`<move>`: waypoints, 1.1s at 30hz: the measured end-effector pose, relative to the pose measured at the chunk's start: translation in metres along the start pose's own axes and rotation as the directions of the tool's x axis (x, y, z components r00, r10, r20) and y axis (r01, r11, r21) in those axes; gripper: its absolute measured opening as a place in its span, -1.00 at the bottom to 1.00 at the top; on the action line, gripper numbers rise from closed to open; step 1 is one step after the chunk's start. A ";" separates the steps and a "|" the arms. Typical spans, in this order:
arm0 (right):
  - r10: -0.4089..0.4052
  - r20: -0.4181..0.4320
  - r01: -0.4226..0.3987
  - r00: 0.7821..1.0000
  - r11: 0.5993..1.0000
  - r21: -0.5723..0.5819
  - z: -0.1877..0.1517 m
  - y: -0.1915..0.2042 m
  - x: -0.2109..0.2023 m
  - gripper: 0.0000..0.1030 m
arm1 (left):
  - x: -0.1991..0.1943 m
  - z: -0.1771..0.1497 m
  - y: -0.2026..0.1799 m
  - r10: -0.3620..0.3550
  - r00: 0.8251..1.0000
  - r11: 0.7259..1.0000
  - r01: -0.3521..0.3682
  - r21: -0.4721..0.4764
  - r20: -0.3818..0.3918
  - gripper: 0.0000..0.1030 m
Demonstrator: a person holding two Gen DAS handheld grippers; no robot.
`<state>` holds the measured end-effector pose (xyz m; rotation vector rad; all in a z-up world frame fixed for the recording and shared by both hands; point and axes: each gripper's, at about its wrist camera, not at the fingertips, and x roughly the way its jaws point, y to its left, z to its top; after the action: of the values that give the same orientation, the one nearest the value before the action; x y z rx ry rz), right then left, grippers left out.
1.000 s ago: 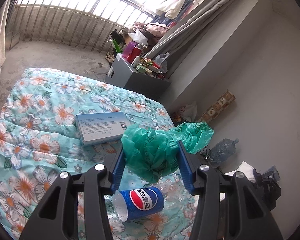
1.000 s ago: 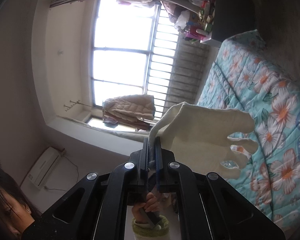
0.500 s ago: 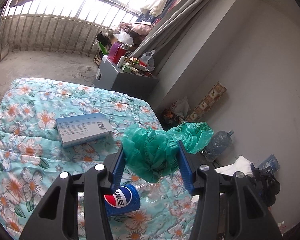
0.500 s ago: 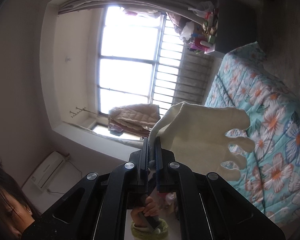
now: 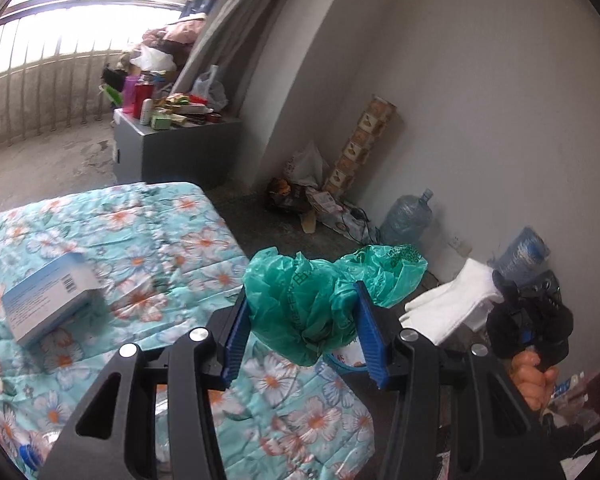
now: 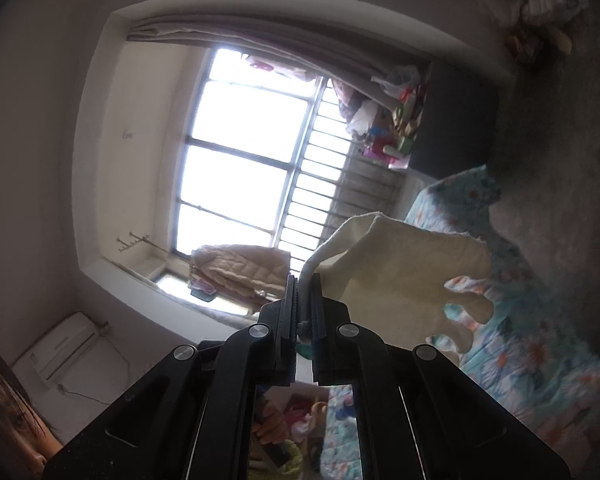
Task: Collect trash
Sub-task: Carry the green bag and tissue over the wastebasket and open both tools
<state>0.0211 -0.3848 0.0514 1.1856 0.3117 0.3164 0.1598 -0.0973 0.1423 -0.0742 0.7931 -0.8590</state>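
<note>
Left tongs point(image 5: 304, 332) clenched on a crumpled translucent green plastic bag point(image 5: 320, 296), held above the edge of the bed with the teal floral quilt point(image 5: 172, 248); a light-blue rectangular cardboard box point(image 5: 48, 300) lies on the quilt well to the left. Right tongs point(image 6: 305, 312) pinched tight on the cuff of a cream knitted cotton glove point(image 6: 404, 276), glove hanging free in the air over the bed, also visible in the left view point(image 5: 448, 304) just right of the bag.
</note>
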 end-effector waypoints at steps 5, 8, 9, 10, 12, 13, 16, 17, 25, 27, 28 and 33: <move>-0.149 0.069 0.153 0.986 0.986 -0.071 0.056 -0.002 -0.028 -0.92 | 0.081 0.015 -0.056 -0.031 0.993 0.990 0.047 0.130 -0.118 -0.08; -0.220 0.095 0.227 0.971 0.972 -0.067 0.086 -0.018 -0.039 -0.92 | 0.137 0.013 -0.087 -0.035 0.978 0.978 0.076 0.195 -0.205 -0.08; -0.245 0.102 0.253 0.964 0.965 -0.066 0.094 -0.024 -0.041 -0.92 | 0.159 0.011 -0.098 -0.034 0.970 0.971 0.088 0.220 -0.240 -0.08; -0.280 0.107 0.287 0.954 0.956 -0.063 0.103 -0.033 -0.043 -0.92 | 0.175 0.006 -0.106 -0.027 0.962 0.965 0.096 0.244 -0.270 -0.08; -0.331 0.109 0.337 0.937 0.941 -0.044 0.116 -0.052 -0.044 -0.92 | 0.214 -0.003 -0.124 -0.011 0.944 0.950 0.113 0.292 -0.331 -0.07; -0.350 0.106 0.355 0.931 0.934 -0.030 0.121 -0.062 -0.044 -0.92 | 0.236 -0.009 -0.135 0.002 0.931 0.939 0.124 0.320 -0.366 -0.07; -0.431 0.104 0.432 0.896 0.902 0.011 0.137 -0.102 -0.042 -0.92 | 0.301 -0.030 -0.160 0.048 0.884 0.913 0.150 0.380 -0.464 -0.07; -0.449 0.103 0.449 0.888 0.893 0.025 0.141 -0.114 -0.041 -0.92 | 0.320 -0.037 -0.166 0.065 0.869 0.907 0.153 0.392 -0.491 -0.07; -0.605 0.064 0.584 0.794 0.787 0.197 0.163 -0.225 -0.055 -0.80 | 0.460 -0.106 -0.196 0.202 0.719 0.872 0.177 0.456 -0.665 -0.01; -0.649 0.035 0.621 0.760 0.742 0.253 0.161 -0.258 -0.060 -0.35 | 0.486 -0.124 -0.198 0.211 0.676 0.879 0.186 0.440 -0.706 0.12; -0.692 0.017 0.658 0.722 0.694 0.292 0.159 -0.282 -0.064 0.05 | 0.499 -0.132 -0.196 0.226 0.655 0.880 0.181 0.440 -0.721 0.22; -0.787 -0.066 0.711 0.613 0.514 0.480 0.137 -0.347 -0.097 0.11 | 0.515 -0.133 -0.175 0.192 0.653 0.936 0.101 0.336 -0.733 0.28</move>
<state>0.0138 -0.6591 -0.2194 1.4124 0.7661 -0.6818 0.1606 -0.5427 -0.1964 0.6801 1.4110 -0.9736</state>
